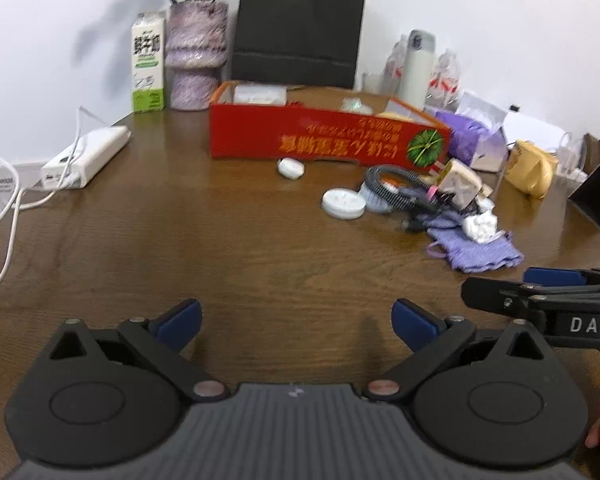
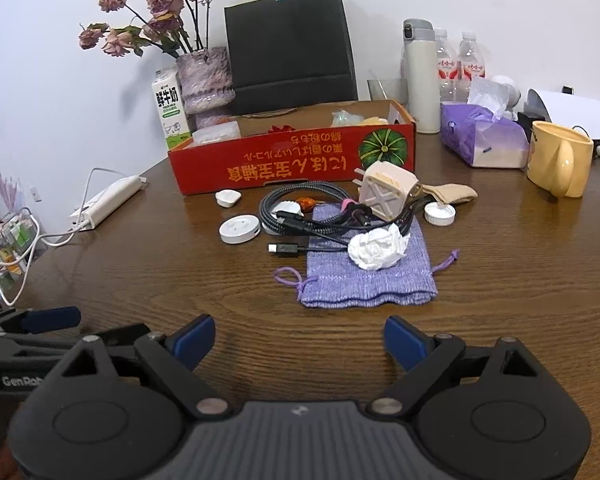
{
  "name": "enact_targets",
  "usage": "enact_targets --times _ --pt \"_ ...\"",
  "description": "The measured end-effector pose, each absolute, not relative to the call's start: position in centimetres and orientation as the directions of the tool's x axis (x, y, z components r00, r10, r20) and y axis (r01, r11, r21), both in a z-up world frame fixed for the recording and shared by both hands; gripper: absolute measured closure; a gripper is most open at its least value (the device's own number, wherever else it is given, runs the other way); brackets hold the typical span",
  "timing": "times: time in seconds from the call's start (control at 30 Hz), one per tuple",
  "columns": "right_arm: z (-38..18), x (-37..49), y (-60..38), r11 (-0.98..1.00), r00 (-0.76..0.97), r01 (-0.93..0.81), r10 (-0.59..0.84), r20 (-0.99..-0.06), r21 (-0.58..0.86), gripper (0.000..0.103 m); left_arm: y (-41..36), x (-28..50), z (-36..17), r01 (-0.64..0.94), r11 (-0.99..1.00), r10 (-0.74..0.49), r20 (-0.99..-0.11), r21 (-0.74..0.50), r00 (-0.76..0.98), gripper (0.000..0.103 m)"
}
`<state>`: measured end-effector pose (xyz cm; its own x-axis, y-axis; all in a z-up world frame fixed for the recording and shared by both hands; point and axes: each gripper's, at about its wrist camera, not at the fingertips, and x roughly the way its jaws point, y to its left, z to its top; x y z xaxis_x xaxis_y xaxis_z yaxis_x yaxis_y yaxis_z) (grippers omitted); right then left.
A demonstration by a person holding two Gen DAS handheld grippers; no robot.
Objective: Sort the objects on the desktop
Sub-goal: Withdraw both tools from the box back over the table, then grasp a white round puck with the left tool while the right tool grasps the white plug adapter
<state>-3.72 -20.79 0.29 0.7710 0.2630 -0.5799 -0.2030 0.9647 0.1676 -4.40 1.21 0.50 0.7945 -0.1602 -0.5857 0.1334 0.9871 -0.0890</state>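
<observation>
While the brown wooden counter (image 2: 140, 280) carries everything, its biggest item is the red cardboard box (image 2: 292, 160) at the back, with the clutter just before it. Next, a purple knitted pouch (image 2: 372, 276) lies flat under a crumpled white tissue (image 2: 378, 248). Black cables (image 2: 300, 216) coil beside a beige charger (image 2: 386, 194). Both the left gripper (image 1: 296, 320) and right gripper (image 2: 298, 340) hover with fingers apart, empty.

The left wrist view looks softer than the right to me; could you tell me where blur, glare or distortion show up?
Left wrist view: soft all over, the red box lettering smeared, dark fisheye corners. Right wrist view: crisper, the crumpled tissue sharp; a pale sheen lies on the table, and its edges bow.
</observation>
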Motion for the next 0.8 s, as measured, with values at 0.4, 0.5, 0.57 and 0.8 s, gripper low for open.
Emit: enact_targets --times 0.4,0.5,0.57,0.8 --pt "2.7 3.8 -23.6 0.979 0.820 -0.154 0.203 -0.535 0.136 0.026 -1.1 5.3 1.8 0.261 0.959 -0.276 -0.586 -0.113 0.761 0.011" --pt "2.4 6.7 -24.1 0.986 0.821 -0.112 0.161 -0.548 0.121 0.029 -2.3 8.0 1.2 0.249 0.965 -0.247 -0.614 -0.085 0.750 0.016" --pt "2.0 8.5 -24.5 0.986 0.815 -0.093 0.154 -0.559 0.136 0.031 -2.7 9.0 0.7 0.257 0.961 -0.263 -0.627 -0.104 0.733 0.024" --pt "0.5 11.5 -24.5 0.982 0.787 -0.104 0.178 -0.590 0.158 0.051 -3.8 8.9 0.0 0.311 0.950 -0.257 -0.615 -0.019 0.745 0.063"
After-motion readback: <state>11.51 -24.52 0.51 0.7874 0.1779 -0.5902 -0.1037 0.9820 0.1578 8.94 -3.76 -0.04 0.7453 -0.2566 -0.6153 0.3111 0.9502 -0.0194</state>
